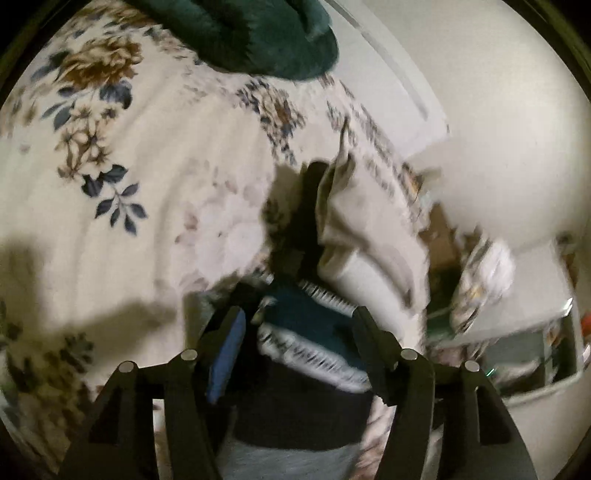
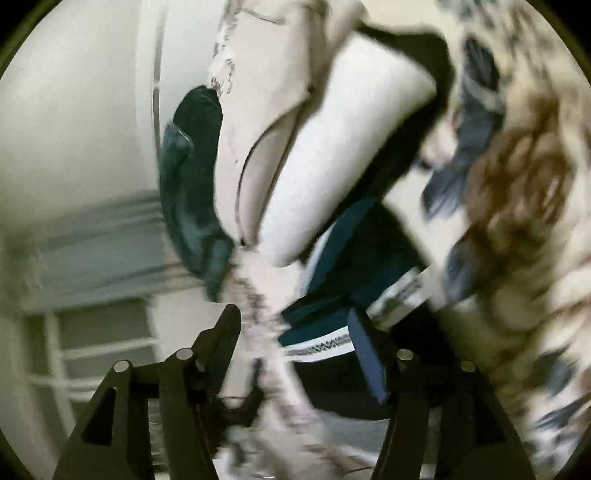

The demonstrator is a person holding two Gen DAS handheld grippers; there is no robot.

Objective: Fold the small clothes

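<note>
Clothes (image 1: 314,325) stacked between spread left hand-held gripper (image 1: 297,325) fingers

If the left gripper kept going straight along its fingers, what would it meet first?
Probably the teal garment with the white patterned band, lying right between the left gripper's open fingers; blur leaves depth uncertain.

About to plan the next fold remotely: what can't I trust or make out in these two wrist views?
- Garment type: the teal garment with its patterned band is motion-blurred and cut off behind the left gripper and right gripper.
- Cream cloth: outline smeared in both views.
- Room beside the floral bedspread: left wrist view, blurred clutter.
- Dark green item: cropped by the top edge.
</note>
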